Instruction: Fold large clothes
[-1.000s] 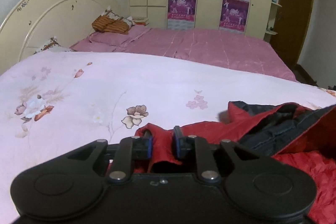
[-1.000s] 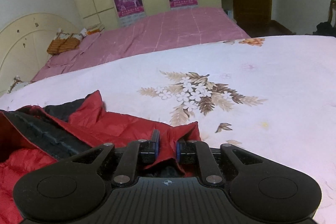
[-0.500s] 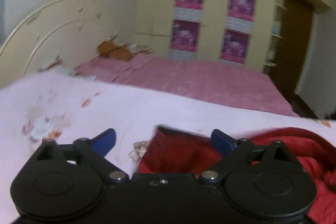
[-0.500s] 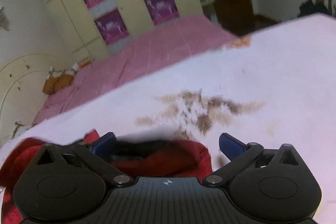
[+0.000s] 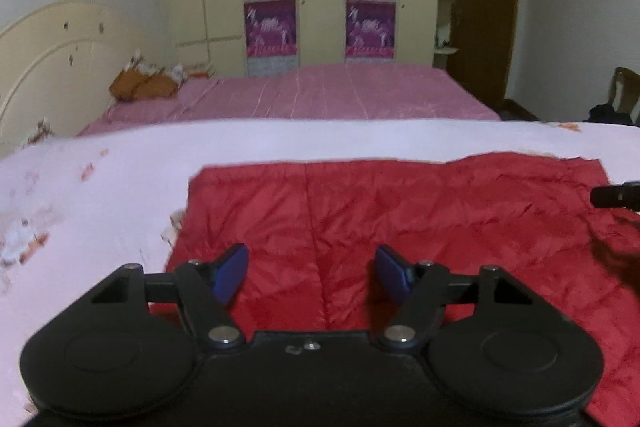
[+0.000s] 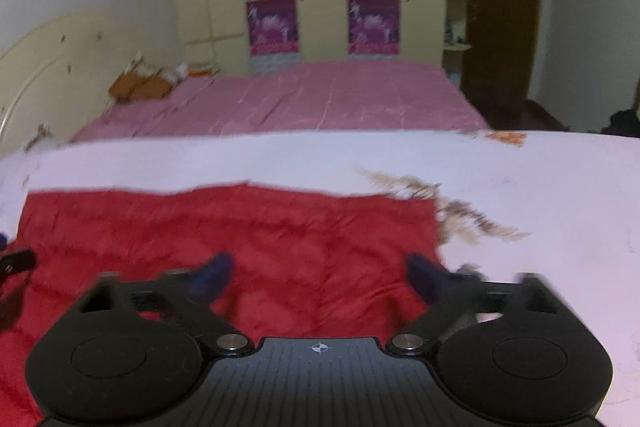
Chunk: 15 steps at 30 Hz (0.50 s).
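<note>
Left wrist view: my left gripper (image 5: 310,273) hangs spread over the red jacket (image 5: 400,227) on the bed (image 5: 100,227). My right gripper (image 6: 318,277), blurred but apparently spread too, hovers nearer the jacket's right edge; its long axis runs left-right.

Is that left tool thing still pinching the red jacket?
Apart. In the left wrist view the left tool is open, its blue fingertips spread wide with the red jacket lying flat on the flowered bedspread between and beyond them, nothing clamped.
</note>
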Tool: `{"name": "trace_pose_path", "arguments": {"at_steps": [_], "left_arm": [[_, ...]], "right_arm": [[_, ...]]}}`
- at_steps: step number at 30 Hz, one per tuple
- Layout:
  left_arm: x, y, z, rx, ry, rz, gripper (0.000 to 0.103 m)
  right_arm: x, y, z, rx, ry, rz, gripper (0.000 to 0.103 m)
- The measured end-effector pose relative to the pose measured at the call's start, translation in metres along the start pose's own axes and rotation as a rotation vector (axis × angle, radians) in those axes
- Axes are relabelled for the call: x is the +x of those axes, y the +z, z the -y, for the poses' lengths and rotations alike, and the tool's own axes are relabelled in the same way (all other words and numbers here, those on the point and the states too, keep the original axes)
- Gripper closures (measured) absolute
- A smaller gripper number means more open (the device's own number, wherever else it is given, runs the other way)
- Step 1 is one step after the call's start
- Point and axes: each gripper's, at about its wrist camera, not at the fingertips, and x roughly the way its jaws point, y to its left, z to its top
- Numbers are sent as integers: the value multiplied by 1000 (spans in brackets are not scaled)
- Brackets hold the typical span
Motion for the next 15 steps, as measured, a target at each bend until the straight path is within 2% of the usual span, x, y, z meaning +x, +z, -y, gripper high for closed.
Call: {"name": "trace_pose_path", "arguments": {"at_steps": [4, 8, 12, 15], "left_arm": [[9, -1, -4, -24, 12, -28, 36], [22, -4, -11, -45, 35, -42, 35], [35, -9, -16, -80, 68, -61, 34], [39, -10, -18, -92, 71, -67, 34]], "right_arm": [[19, 0, -13, -12, -17, -3, 31], [46, 2, -15, -67, -76, -8, 31], [79, -10, -3, -112, -180, -16, 31], [91, -13, 15, -61, -198, -21, 28]]}}
